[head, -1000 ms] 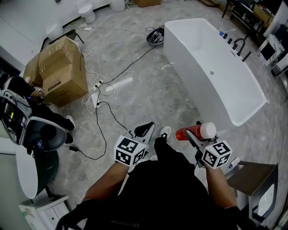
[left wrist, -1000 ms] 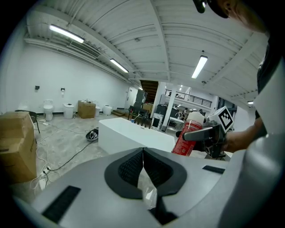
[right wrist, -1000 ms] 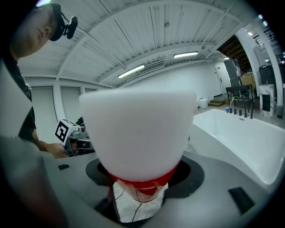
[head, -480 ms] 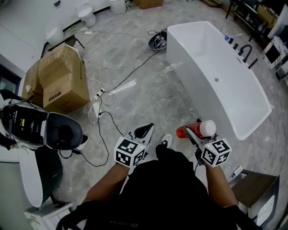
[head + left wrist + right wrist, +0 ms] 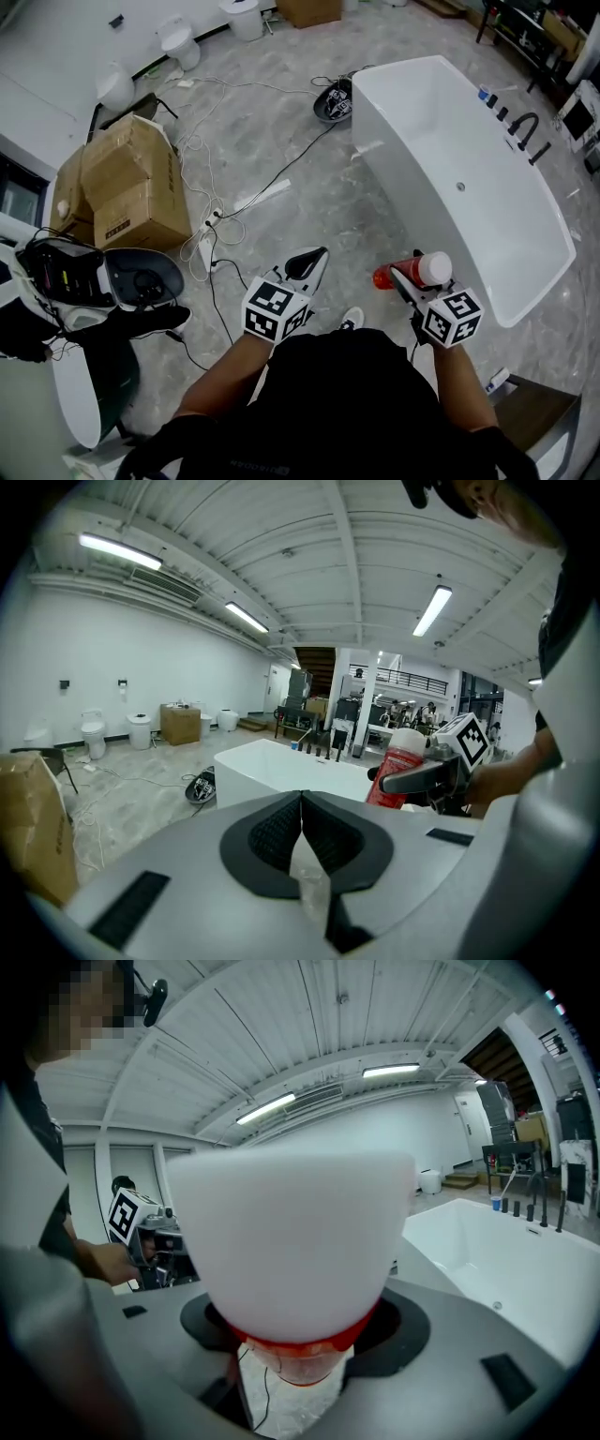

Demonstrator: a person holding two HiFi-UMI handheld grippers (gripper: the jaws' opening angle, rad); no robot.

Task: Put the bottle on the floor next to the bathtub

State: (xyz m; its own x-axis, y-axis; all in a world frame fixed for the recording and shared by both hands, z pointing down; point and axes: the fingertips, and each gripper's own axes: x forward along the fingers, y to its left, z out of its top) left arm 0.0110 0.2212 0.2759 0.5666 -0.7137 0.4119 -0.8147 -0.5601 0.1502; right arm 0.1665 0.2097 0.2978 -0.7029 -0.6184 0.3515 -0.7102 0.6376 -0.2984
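Note:
A red bottle with a white cap lies sideways in my right gripper, which is shut on it at waist height, just left of the bathtub's near end. In the right gripper view the white cap fills the middle, with the red body below it between the jaws. The white bathtub stands on the grey marble floor at the upper right. My left gripper is shut with nothing in it, its pads pressed together. From the left gripper view the bottle shows at the right.
Cardboard boxes sit at the left, with white and black cables trailing across the floor. A dark device lies by the tub's far end. A chair with gear is at the lower left. A faucet stands on the tub's right rim.
The person has stepped forward, so the tub and the boxes sit lower and nearer in the head view. Both grippers keep their pose, with the bottle still held.

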